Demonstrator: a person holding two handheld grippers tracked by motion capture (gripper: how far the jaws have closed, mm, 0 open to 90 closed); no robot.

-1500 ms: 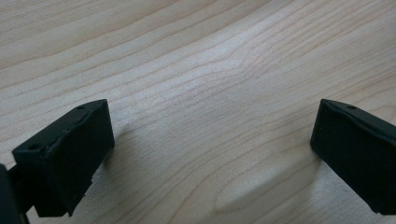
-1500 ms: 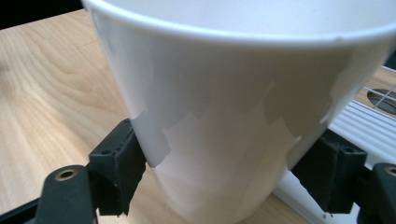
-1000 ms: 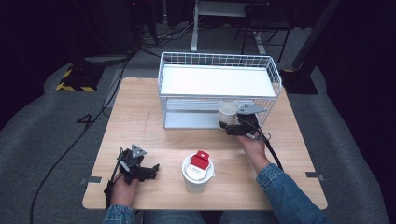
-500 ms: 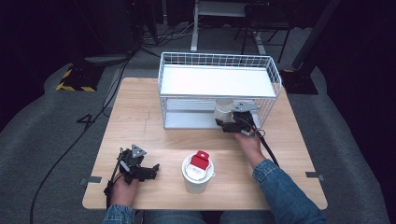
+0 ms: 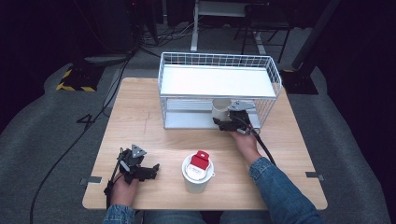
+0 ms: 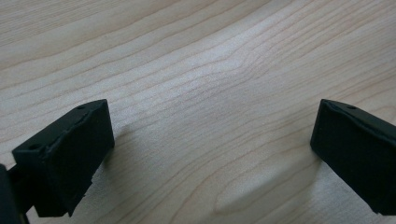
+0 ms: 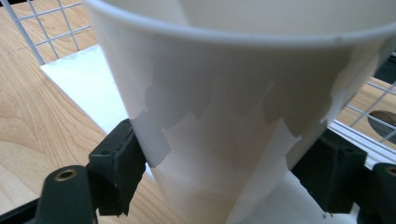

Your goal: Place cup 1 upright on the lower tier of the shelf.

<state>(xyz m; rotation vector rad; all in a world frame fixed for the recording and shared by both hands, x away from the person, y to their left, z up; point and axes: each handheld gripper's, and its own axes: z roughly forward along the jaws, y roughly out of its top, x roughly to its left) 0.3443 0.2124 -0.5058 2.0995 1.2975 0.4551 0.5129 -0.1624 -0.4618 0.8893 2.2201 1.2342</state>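
The white paper cup (image 5: 221, 108) stands upright between the jaws of my right gripper (image 5: 227, 122), which are clamped on its sides low on the wall, as the right gripper view shows with the cup (image 7: 224, 140) rising wide above both black pads. It sits at the open front of the white wire basket (image 5: 219, 60), on the lower white shelf (image 5: 187, 120) under the upper one, toward the basket's right end. My right hand (image 5: 243, 140) reaches in from the table's right front edge, the cable trailing back along my denim sleeve. Nearer the front edge, about mid-table, stands a lidded white cup with a red tag (image 5: 197, 171). At the front left corner my left gripper (image 5: 148, 171) rests low over the bare wooden table (image 5: 140, 121), its jaws spread wide apart with nothing between them.
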